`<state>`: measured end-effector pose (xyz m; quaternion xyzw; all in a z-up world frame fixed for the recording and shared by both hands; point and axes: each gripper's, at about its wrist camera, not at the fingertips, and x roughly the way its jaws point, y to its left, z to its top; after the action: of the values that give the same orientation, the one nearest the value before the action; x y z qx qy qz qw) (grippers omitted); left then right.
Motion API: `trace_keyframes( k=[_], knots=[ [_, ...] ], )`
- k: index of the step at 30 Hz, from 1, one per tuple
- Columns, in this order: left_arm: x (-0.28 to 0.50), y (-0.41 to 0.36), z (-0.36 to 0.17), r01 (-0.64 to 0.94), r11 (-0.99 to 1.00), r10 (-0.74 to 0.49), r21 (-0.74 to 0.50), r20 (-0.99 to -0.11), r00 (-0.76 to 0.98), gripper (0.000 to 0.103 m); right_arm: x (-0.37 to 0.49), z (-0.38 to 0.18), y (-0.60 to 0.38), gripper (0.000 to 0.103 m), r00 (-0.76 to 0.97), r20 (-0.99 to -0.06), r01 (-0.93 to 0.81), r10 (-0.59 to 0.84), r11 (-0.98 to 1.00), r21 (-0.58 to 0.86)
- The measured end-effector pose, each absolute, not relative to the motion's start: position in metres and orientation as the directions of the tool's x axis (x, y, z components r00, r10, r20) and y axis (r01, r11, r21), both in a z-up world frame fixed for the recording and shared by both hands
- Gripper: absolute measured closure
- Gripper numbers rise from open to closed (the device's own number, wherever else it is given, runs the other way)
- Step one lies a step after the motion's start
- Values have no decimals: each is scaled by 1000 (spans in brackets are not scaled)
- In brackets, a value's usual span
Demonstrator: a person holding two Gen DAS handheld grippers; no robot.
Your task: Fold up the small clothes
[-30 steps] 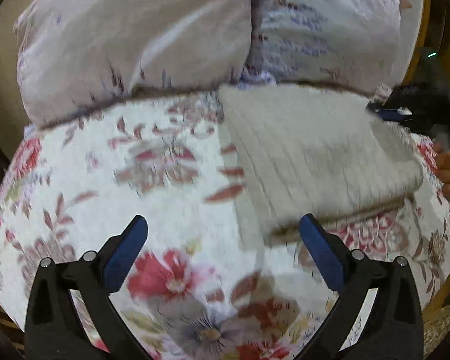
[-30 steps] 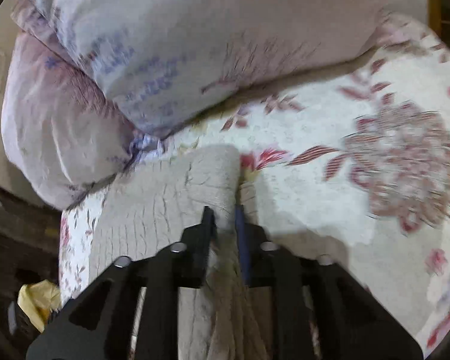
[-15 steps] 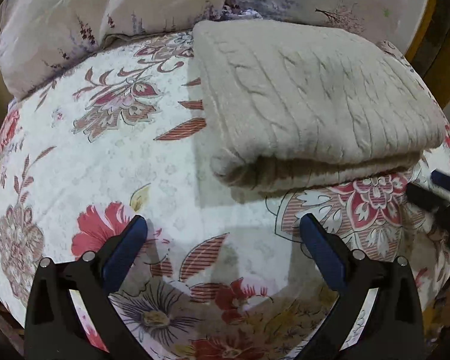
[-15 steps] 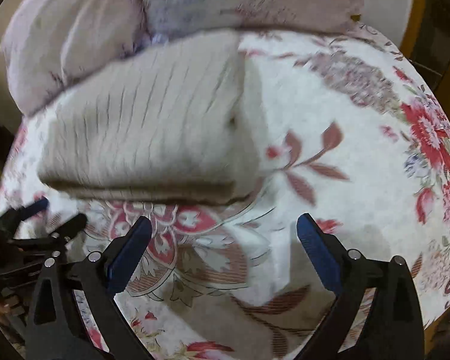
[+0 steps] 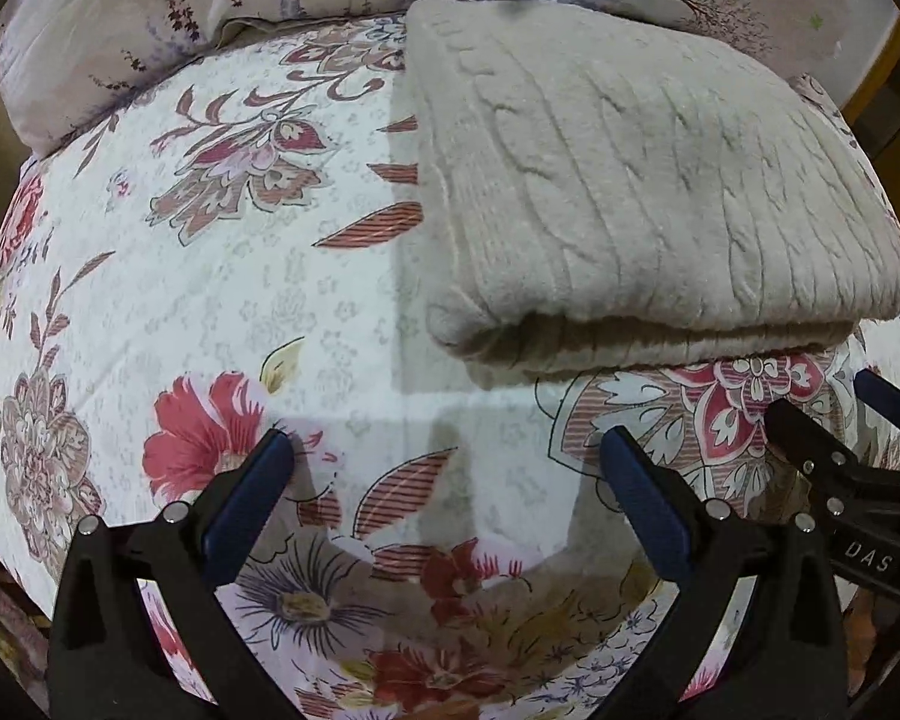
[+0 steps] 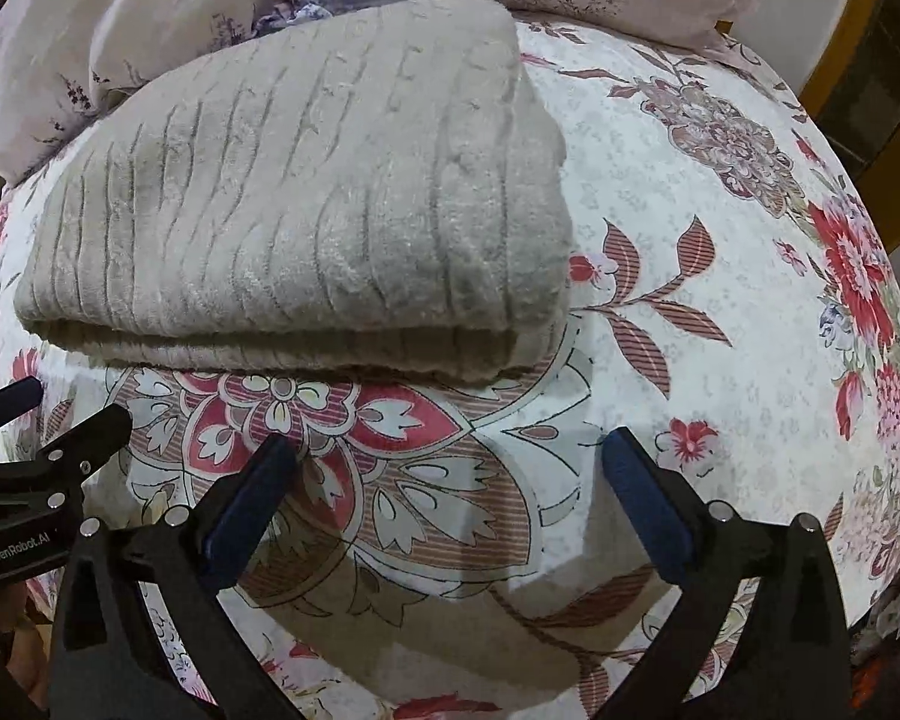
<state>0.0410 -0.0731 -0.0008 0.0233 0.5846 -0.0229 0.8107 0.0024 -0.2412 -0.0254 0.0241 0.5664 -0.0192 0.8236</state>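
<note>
We find both claws spread wide and carrying nothing: the left claw and the right claw hover side by side above the floral bedspread, near its front edge, each visible at the margin of the other's view. The task's thing, a beige cable-knit garment, lies folded on the bed ahead of both claws, clear of their fingers; it sits ahead and to the right of the left claw, ahead and to the left of the right claw, with its far edge against the pillows. Its near edge shows stacked layers lying roughly level, and the top face is smooth. We judge the fold essentially complete, the step in hand being a clean withdrawal or a final check. To do it well, we keep the fingers apart and off the knit, since its pile could snag and drag a layer askew. Should squaring be wanted, we press flat on the near edge rather than pinching it.
</note>
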Motion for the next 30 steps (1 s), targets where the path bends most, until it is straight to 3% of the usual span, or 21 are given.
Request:
trace_keyframes(
  k=[30],
  knots=[
    [38,-74,-1,57,998,-7,12,-945,328,2,1,-25,-240,1,364,-931,50,-3,999,17]
  ],
)
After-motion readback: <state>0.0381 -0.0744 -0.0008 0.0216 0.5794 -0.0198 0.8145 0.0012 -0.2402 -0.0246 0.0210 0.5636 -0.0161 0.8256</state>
